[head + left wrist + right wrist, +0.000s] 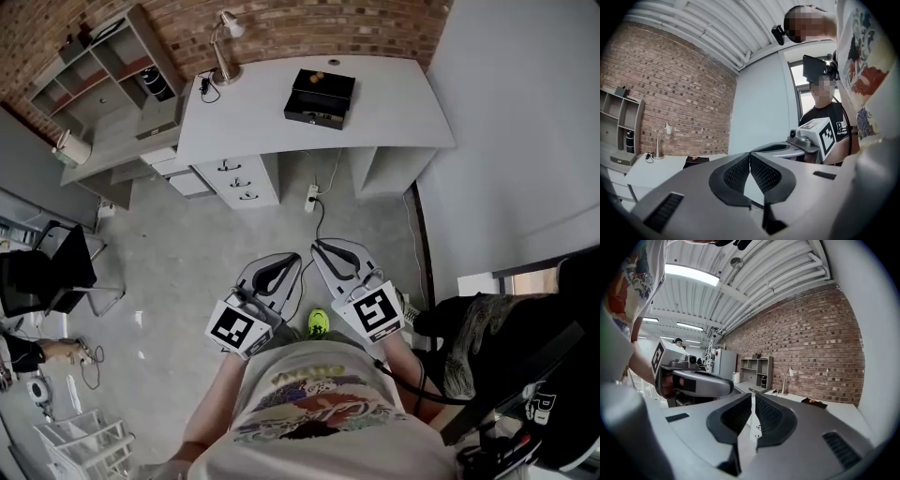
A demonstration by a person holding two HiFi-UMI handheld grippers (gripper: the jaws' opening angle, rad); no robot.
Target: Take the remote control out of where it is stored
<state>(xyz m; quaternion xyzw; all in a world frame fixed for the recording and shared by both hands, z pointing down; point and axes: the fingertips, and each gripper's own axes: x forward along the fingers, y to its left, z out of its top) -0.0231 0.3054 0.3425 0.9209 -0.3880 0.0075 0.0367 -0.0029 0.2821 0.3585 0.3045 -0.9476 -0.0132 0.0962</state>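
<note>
— Black box (320,97) on the white desk (394,122), top centre: is the remote control in there?
— Can't tell, as no remote shows anywhere. Only small orange bits show at its top, and the drawers (235,180) underneath are shut
— And the claws?
— Left gripper (286,262) and right gripper (323,248) are both pinched together, empty, low in frame and well apart from the box. It lies straight up-frame, long side across, with the right one more in line

An office-style workroom: at twelve o'clock a grey desk (394,103) with a desk lamp (225,71) and drawer unit (236,180) stands against a brick wall (309,23). Open shelving (98,70) is at ten o'clock and an office chair (52,272) at nine.
</note>
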